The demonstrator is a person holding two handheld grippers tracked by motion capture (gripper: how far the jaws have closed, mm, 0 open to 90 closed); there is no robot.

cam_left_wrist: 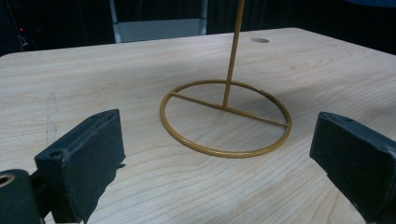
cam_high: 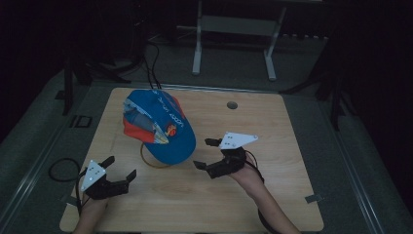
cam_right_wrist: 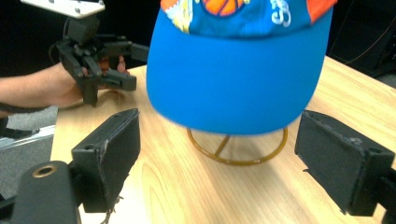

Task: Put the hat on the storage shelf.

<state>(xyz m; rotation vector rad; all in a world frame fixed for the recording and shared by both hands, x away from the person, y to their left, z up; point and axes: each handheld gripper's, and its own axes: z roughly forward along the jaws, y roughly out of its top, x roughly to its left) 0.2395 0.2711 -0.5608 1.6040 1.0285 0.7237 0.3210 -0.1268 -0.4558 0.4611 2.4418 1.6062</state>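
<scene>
Left claw jaws wide, nothing between them, held low over the near left of the table, facing the ring base of the gold wire stand, near but apart from it. Right claw also wide and empty, just right of the blue cap's brim, not touching. Cap sits on top of the stand, brim tilted down toward the near edge, left of table centre.
</scene>
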